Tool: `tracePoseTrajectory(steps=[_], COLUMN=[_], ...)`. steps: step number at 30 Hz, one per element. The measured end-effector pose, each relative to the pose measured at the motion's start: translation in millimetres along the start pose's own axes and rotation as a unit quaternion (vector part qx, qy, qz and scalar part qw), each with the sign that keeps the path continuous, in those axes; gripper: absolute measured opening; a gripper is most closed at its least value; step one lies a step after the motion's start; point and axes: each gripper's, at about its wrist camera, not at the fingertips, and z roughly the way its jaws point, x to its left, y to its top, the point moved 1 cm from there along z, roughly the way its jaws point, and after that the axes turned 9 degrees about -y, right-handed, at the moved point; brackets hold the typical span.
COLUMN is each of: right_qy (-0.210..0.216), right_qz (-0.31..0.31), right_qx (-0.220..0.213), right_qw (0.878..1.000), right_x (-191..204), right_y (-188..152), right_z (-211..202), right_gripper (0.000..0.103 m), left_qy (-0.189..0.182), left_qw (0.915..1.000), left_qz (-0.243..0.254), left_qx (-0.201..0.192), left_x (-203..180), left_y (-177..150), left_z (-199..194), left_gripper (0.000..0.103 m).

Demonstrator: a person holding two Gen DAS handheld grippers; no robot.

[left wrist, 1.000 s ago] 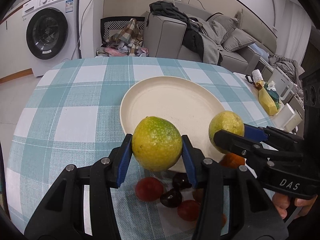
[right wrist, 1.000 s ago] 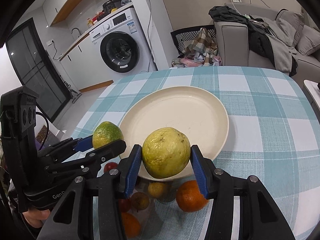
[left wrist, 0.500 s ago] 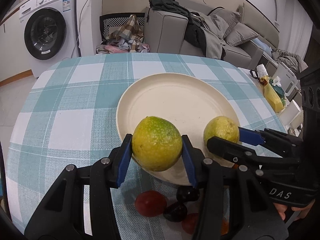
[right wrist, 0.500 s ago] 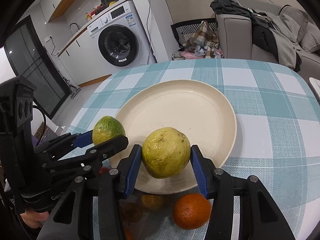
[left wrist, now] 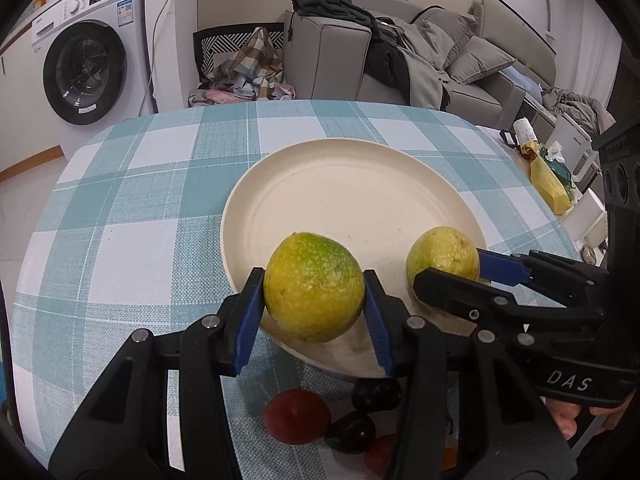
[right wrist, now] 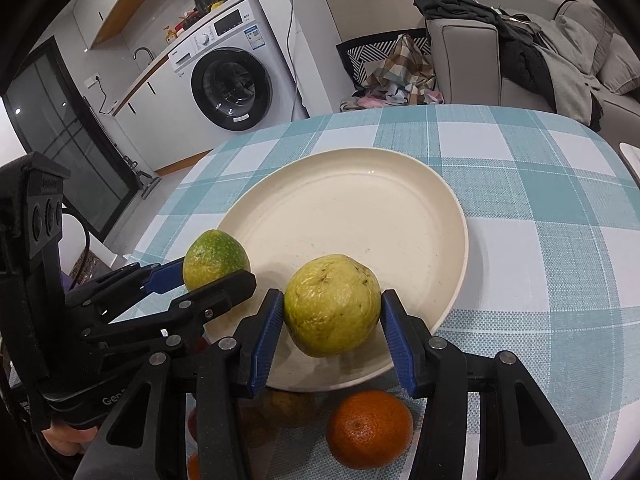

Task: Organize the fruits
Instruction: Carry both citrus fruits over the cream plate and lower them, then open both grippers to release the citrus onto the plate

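**Two fruits held over the near rim of the plate**

Left wrist view: the left gripper is clamped on a green-yellow fruit, one blue pad pressed to each flank. The fruit is slightly egg-shaped; its long axis runs roughly across the gap from pad to pad, with the greener end tipped up and away from the fingers. It sits over the near edge of the cream plate, which spreads out beyond the fingertips on the checked tablecloth. To the right of the fingers, the right gripper reaches in sideways with a paler yellow fruit between its pads. Below the fingers, nearer the camera, lie a red fruit and two dark fruits (partly hidden by the gripper frame).

Right wrist view: the right gripper's pads grip the pale fruit at its left and right sides. It is nearly round, so no clear long axis shows; a small puckered end faces up and towards the camera. It hangs over the plate's near rim. To the left of the fingers, the left gripper holds the green-yellow fruit, green end upward. Beneath the right fingers an orange rests on the cloth.
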Motion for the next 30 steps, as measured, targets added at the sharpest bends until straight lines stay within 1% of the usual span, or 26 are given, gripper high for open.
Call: tracePoseTrajectory(steps=[9,12,15,16,17,18,19,20,21,22,23,25,27,28,29,30], right_qy=[0.0,0.0,0.001,0.001,-0.001,-0.002,-0.003,-0.004,-0.005,-0.007,-0.01,-0.017,-0.019,-0.019,-0.02,-0.021], right_qz=[0.004,0.006,0.004,0.002,0.0,-0.001,-0.002,-0.003,-0.005,-0.007,-0.01,-0.013,-0.014,-0.015,-0.015,-0.015], right_qx=[0.0,-0.003,-0.021,-0.027,-0.032,-0.037,-0.042,-0.045,-0.047,-0.05,-0.054,-0.064,-0.071,-0.074,-0.077,-0.08], right_qw=[1.0,1.0,1.0,1.0,0.999,0.999,0.999,0.999,0.999,0.999,0.998,0.998,0.997,0.997,0.997,0.996], right_x=[-2.6,-2.6,-1.6,-1.3,-0.6,-0.3,0.1,0.2,0.2,0.3,0.7,0.5,-0.9,-1.5,-2.4,-3.5], right_y=[2.9,2.1,1.1,1.6,1.8,1.7,1.3,1.0,0.4,-0.3,-1.6,-5.2,-8.3,-10.4,-12.4,-14.0], right_z=[0.1,-2.4,-12.4,-14.8,-18.1,-21.3,-24.6,-27.4,-30.2,-33.0,-36.3,-42.7,-48.5,-51.2,-53.9,-56.2], right_gripper=[0.051,0.051,0.053,0.056,0.06,0.066,0.071,0.073,0.076,0.081,0.083,0.094,0.098,0.103,0.103,0.103], left_qy=[0.011,0.009,0.012,0.012,0.012,0.012,0.012,0.015,0.021,0.027,0.031,0.035,0.043,0.046,0.05,0.053], left_qw=[0.9998,0.9998,0.9995,0.9995,0.9995,0.9994,0.9994,0.9992,0.9991,0.9988,0.9985,0.9983,0.9979,0.9976,0.9972,0.9969], left_qz=[0.016,0.02,0.028,0.029,0.031,0.032,0.034,0.035,0.037,0.038,0.039,0.04,0.041,0.043,0.044,0.044], left_qx=[0.007,0.006,0.003,0.002,0.0,-0.001,-0.004,-0.007,-0.01,-0.015,-0.02,-0.025,-0.027,-0.029,-0.033,-0.037], left_x=[-4.5,-6.6,-10.3,-11.2,-12.4,-13.4,-14.5,-15.7,-16.4,-16.9,-17.2,-16.6,-15.5,-14.6,-13.8,-13.3], left_y=[-0.2,-2.3,-5.9,-7.0,-8.3,-9.3,-10.4,-11.5,-12.4,-13.8,-15.3,-18.9,-23.6,-26.1,-29.4,-32.2], left_z=[5.0,3.7,-0.6,-2.0,-4.3,-6.7,-9.6,-13.7,-16.9,-21.2,-25.5,-33.7,-40.9,-44.4,-48.2,-51.8], left_gripper=[0.045,0.045,0.046,0.048,0.05,0.055,0.057,0.066,0.077,0.082,0.084,0.085,0.089,0.094,0.101,0.102])
